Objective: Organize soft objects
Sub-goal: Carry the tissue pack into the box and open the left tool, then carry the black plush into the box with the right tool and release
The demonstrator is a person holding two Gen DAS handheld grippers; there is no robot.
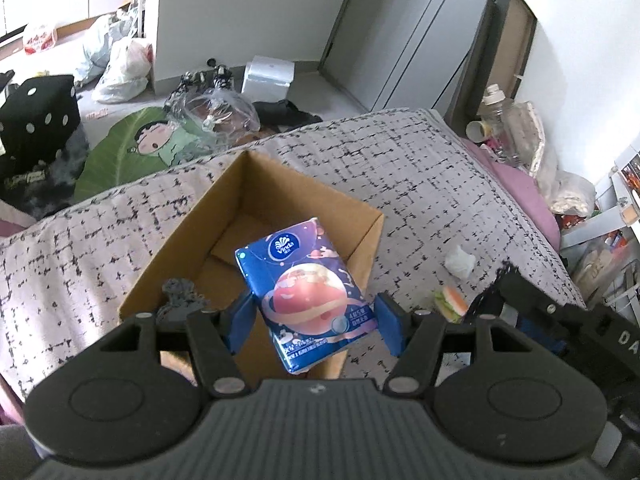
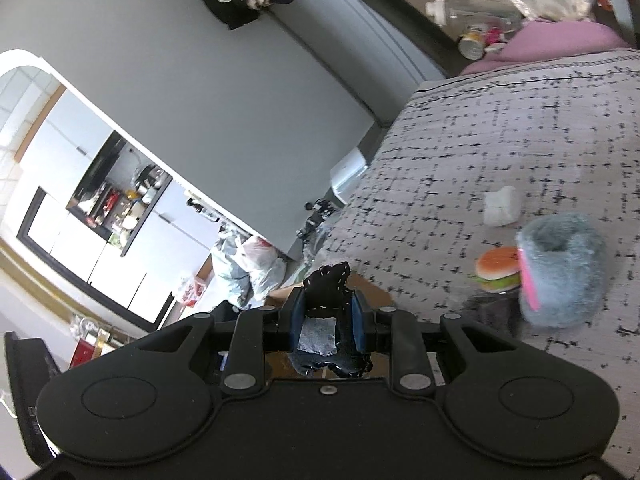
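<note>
- The open brown cardboard box (image 1: 224, 240) sits on my grey black-flecked bedspread (image 1: 420, 168), directly ahead of and below my left gripper (image 1: 314, 316), so that hand is the nearer one to it.
- My left gripper is clamped across the short sides of a blue soft tissue pack printed with a pink planet (image 1: 306, 288); the pack's long axis points away from me, over the box's near right corner.
- My right gripper (image 2: 326, 326) is squeezed tight on a small black stitched fabric piece (image 2: 328, 300); the box edge shows just beyond it.
- A grey fluffy slipper (image 2: 560, 272), a toy burger (image 2: 496, 268) and a white wad (image 2: 502, 206) lie on the bed to the right.
</note>
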